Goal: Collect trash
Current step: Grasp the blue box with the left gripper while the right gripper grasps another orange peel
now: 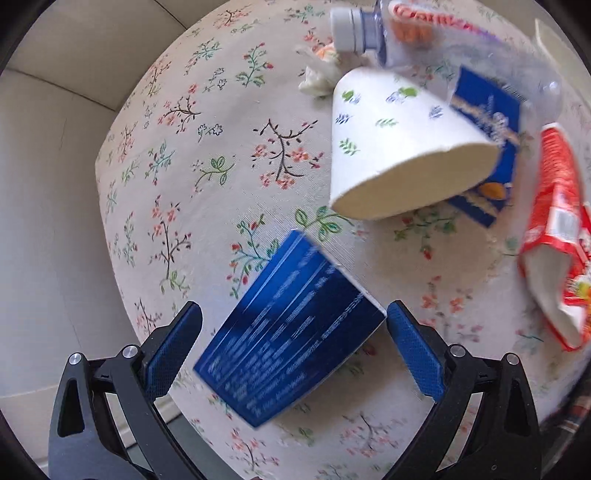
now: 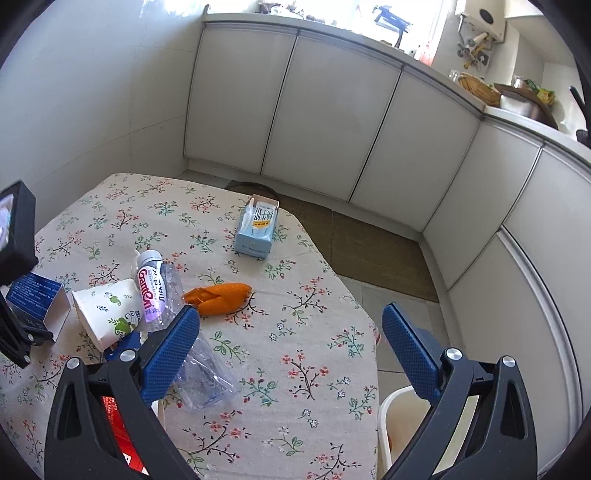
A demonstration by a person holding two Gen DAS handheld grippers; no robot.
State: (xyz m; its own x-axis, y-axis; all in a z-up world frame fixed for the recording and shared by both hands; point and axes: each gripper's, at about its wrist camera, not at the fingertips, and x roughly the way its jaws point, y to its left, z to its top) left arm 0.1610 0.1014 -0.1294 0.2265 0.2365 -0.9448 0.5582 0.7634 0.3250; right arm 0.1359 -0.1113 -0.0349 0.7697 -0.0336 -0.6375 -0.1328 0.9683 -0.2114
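Left tongs (image 1: 293, 347) gape around the dark blue carton (image 1: 291, 328) — lined up to clamp it — while right tongs (image 2: 290, 350) hover apart, empty.

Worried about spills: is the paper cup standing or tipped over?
Tipped over. The paper cup lies on its side on the tablecloth, open mouth sideways; no liquid shows inside.

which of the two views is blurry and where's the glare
Left wrist view: motion blur smears the print on the blue box and the plastic bottle, while the left gripper stays sharp. Right wrist view: mostly crisp, but the window above the cabinets is blown out white; fisheye bends the counter line in a curve.
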